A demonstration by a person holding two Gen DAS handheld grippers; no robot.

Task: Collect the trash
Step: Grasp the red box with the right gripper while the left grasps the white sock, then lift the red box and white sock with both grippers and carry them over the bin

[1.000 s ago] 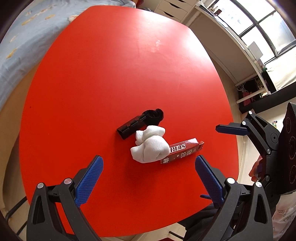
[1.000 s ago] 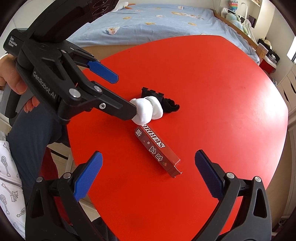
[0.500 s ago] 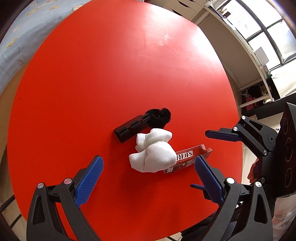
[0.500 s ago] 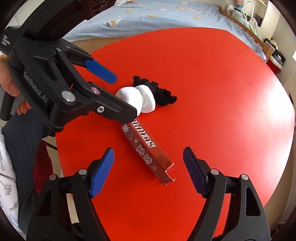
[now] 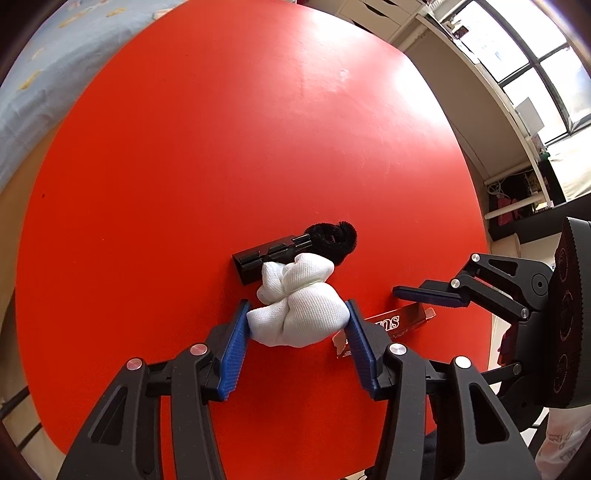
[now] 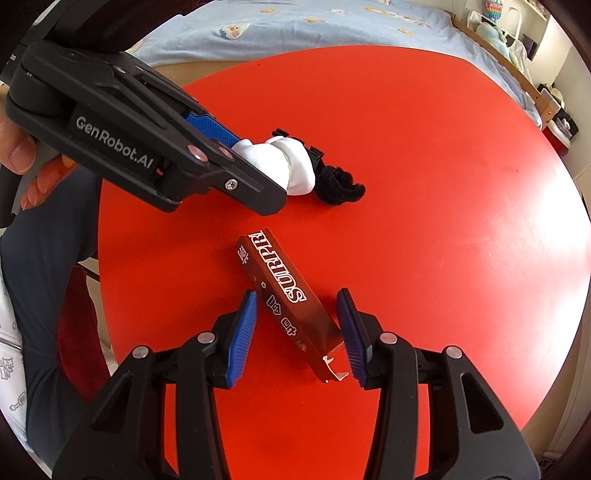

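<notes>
Sitting on the red surface, the white wad is pinched between the left tongs; the right tongs, narrowed, straddle the brown box.

Probably a home bedroom: a bed (blue patterned sheet) beside a red table.

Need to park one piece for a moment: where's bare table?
Bare red table from the black clip and black hair tie out to the far rim. Crowded near edge: white bundle, brown box, both grippers.
</notes>
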